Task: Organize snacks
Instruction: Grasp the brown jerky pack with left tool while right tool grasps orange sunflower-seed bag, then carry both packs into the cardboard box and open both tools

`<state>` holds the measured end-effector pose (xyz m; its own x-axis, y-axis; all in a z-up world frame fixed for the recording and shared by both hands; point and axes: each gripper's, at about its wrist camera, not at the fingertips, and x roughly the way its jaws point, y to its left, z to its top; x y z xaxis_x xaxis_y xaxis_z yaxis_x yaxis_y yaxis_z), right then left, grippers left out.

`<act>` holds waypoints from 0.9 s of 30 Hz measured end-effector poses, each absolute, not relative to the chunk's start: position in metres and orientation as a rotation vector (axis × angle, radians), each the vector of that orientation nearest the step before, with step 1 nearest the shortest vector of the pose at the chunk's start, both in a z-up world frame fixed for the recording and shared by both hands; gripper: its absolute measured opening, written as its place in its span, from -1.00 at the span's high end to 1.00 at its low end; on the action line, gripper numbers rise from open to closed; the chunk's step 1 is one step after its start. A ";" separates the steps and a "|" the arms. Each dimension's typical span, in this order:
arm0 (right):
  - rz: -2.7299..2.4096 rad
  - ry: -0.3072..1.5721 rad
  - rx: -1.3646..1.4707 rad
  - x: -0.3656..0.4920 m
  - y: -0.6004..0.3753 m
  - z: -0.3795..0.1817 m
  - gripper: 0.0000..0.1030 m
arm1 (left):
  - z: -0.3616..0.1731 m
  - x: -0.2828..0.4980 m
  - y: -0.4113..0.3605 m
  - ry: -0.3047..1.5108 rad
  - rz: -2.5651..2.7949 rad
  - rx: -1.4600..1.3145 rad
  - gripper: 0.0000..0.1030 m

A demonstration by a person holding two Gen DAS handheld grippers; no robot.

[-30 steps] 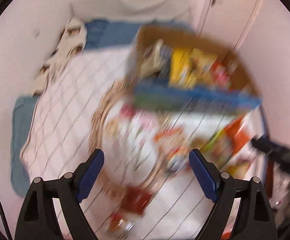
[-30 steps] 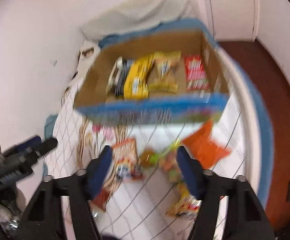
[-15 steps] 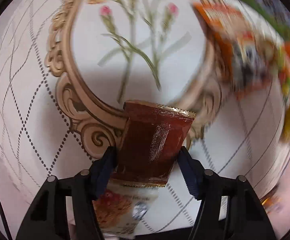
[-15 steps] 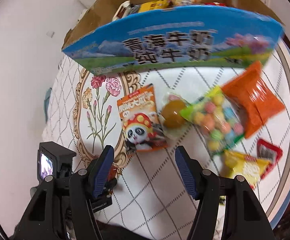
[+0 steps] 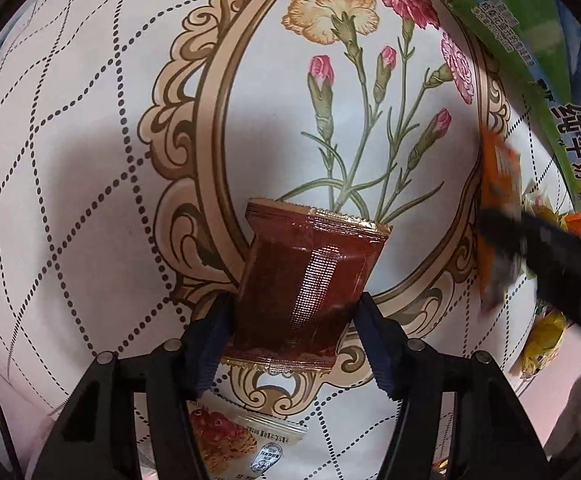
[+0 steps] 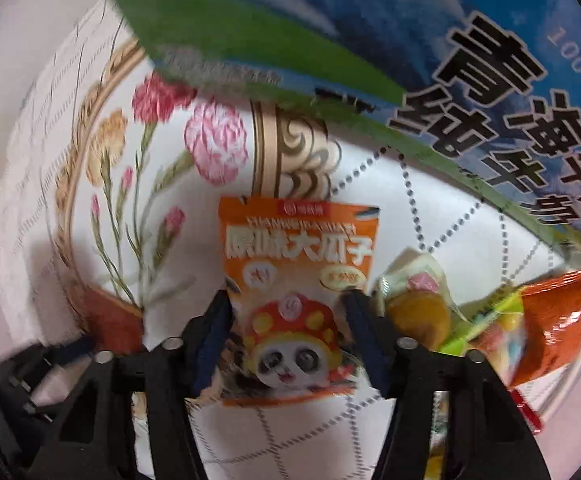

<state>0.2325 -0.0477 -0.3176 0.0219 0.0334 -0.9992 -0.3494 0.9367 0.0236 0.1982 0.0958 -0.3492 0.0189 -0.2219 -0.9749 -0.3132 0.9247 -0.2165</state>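
In the left wrist view my left gripper (image 5: 296, 332) has its jaws against both sides of a dark red snack packet (image 5: 310, 280) lying on the flowered tablecloth (image 5: 90, 200). In the right wrist view my right gripper (image 6: 286, 340) straddles an orange panda snack bag (image 6: 296, 280), with the jaws at its two edges. The blue and green cardboard box (image 6: 410, 40) stands just behind the bag. The right gripper shows as a dark blur at the right of the left wrist view (image 5: 550, 264).
A clear-wrapped snack (image 5: 234, 444) lies under the left gripper. Right of the panda bag lie a round yellow cake packet (image 6: 418, 312), a bag of coloured candies (image 6: 490, 328) and an orange-red bag (image 6: 558, 320). The box edge (image 5: 530, 60) shows at the upper right of the left wrist view.
Both grippers dropped from above the table to the cloth. The left closed in on the dark red packet. The right moved down and forward over the panda bag.
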 end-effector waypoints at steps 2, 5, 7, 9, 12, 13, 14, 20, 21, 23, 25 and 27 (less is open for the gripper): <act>0.325 1.568 -0.232 0.219 -0.050 -0.317 -0.02 | -0.351 0.198 0.099 1.564 0.068 -0.442 -0.16; 0.362 1.614 -0.166 0.200 -0.057 -0.315 -0.02 | -0.355 0.202 0.105 1.568 0.051 -0.455 -0.23; 0.356 1.609 -0.116 0.195 -0.065 -0.309 -0.05 | -0.358 0.207 0.110 1.575 0.039 -0.462 -0.30; 0.351 1.575 -0.092 0.194 -0.071 -0.300 -0.26 | -0.365 0.207 0.115 1.583 0.034 -0.458 -0.38; 0.340 1.568 -0.102 0.194 -0.075 -0.298 -0.36 | -0.369 0.210 0.110 1.594 0.023 -0.435 -0.45; 0.340 1.576 -0.097 0.194 -0.075 -0.300 -0.36 | -0.370 0.211 0.108 1.596 0.025 -0.423 -0.45; 0.341 1.587 -0.089 0.193 -0.075 -0.304 -0.36 | -0.370 0.213 0.104 1.597 0.025 -0.414 -0.45; 0.316 1.606 -0.054 0.193 -0.072 -0.334 -0.35 | -0.363 0.210 0.096 1.577 0.060 -0.375 -0.14; 0.310 1.592 -0.062 0.192 -0.071 -0.335 -0.32 | -0.359 0.209 0.095 1.574 0.058 -0.363 -0.09; 0.306 1.570 -0.077 0.187 -0.069 -0.335 -0.27 | -0.352 0.203 0.094 1.563 0.051 -0.343 -0.08; 0.314 1.549 -0.083 0.178 -0.066 -0.332 -0.12 | -0.347 0.200 0.093 1.560 0.040 -0.351 -0.08; 0.325 1.544 -0.056 0.175 -0.070 -0.327 -0.07 | -0.341 0.196 0.093 1.552 0.036 -0.374 -0.07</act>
